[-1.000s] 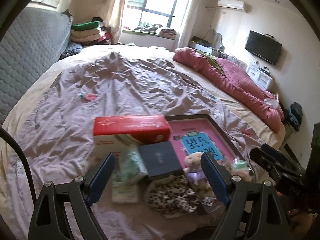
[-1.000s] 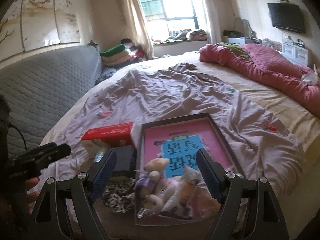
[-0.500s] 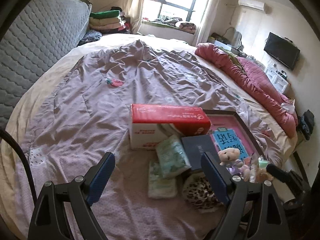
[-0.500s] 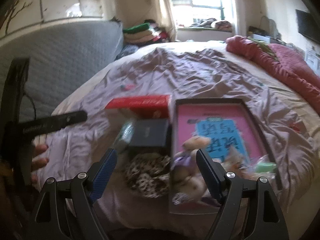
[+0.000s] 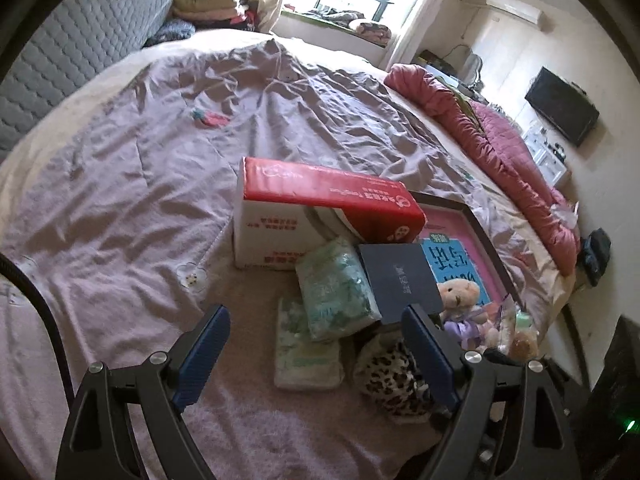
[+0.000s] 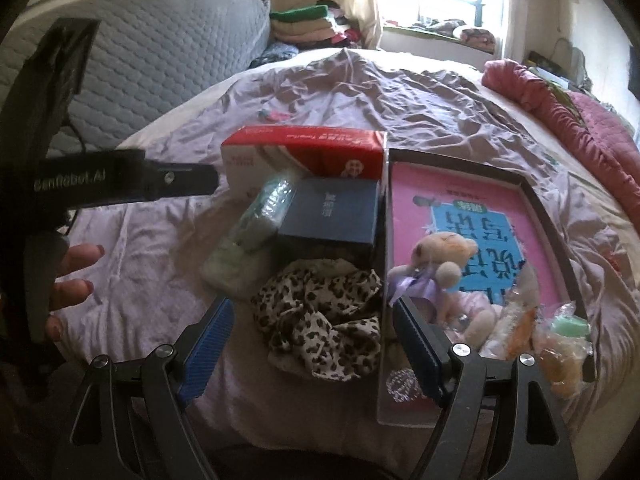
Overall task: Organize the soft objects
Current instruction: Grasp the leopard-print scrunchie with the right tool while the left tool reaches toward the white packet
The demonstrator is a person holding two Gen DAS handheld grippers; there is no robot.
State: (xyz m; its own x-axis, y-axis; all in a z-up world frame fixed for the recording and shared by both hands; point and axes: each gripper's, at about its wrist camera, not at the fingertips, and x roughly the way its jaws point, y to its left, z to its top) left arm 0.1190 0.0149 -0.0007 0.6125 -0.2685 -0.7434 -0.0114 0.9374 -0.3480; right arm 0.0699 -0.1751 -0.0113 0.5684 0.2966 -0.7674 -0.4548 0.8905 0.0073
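A pile lies on the mauve bedspread (image 5: pixel 120 208). My left gripper (image 5: pixel 316 340) hangs open above two soft green packs (image 5: pixel 336 292). A leopard-print cloth (image 5: pixel 392 376) sits under its right finger. My right gripper (image 6: pixel 312 340) is open too, with the leopard-print cloth (image 6: pixel 320 320) lying between and below its fingers, untouched. A small teddy bear (image 6: pixel 444 256) in a lilac dress rests on a pink book (image 6: pixel 480 216) inside a dark tray, just right of the right finger. The left gripper (image 6: pixel 200 178) shows side-on at the left, with a hand behind it.
A red and white tissue box (image 5: pixel 328 208) and a dark blue box (image 5: pixel 400 280) stand behind the soft things. Small toys in clear bags (image 6: pixel 560 340) lie at the tray's near right corner. A red quilt (image 5: pixel 500 152) runs along the bed's right side; a grey headboard (image 6: pixel 160 60) stands at the left.
Both grippers have come down closer to the pile. The left view has swung onto the green packs. The right view has shifted from the teddy bear onto the leopard cloth. Both jaws kept their width.
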